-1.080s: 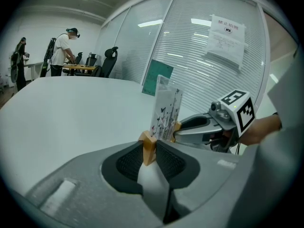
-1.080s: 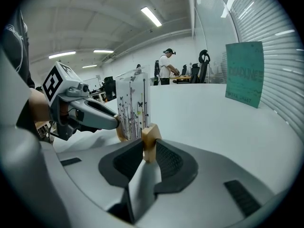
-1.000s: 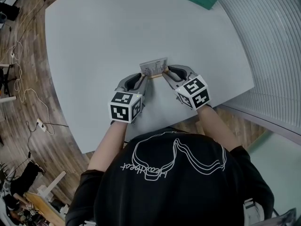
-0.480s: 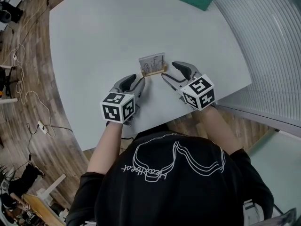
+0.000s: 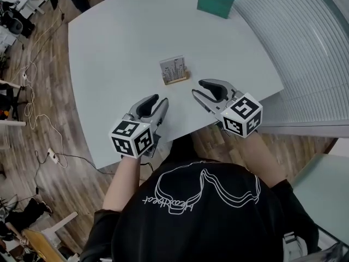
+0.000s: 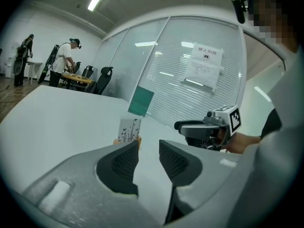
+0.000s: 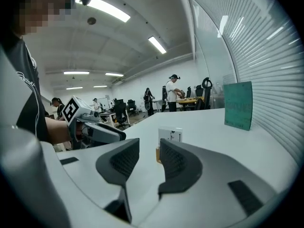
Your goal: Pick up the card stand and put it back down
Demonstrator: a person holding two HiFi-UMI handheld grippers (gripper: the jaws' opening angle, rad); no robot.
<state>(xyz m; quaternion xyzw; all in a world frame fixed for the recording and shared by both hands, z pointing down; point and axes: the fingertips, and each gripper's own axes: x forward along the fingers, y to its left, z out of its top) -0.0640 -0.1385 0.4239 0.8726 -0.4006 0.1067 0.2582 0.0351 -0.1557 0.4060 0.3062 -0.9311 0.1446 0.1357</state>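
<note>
Head view: left gripper (image 5: 157, 101) jaws stand apart, empty; right gripper (image 5: 197, 88) jaws are closing with nothing between them. Beyond both, apart from them, the card stand (image 5: 175, 71) sits upright on the white table (image 5: 109, 48).

No wording is legible. The card stand (image 5: 175, 71) shows tiny dark print, the paper sheet (image 6: 203, 66) on the glass wall (image 6: 156, 65) blurred lines, the green board (image 7: 238, 104) faint lettering, and the black shirt (image 5: 202, 217) unreadable white script.
</note>
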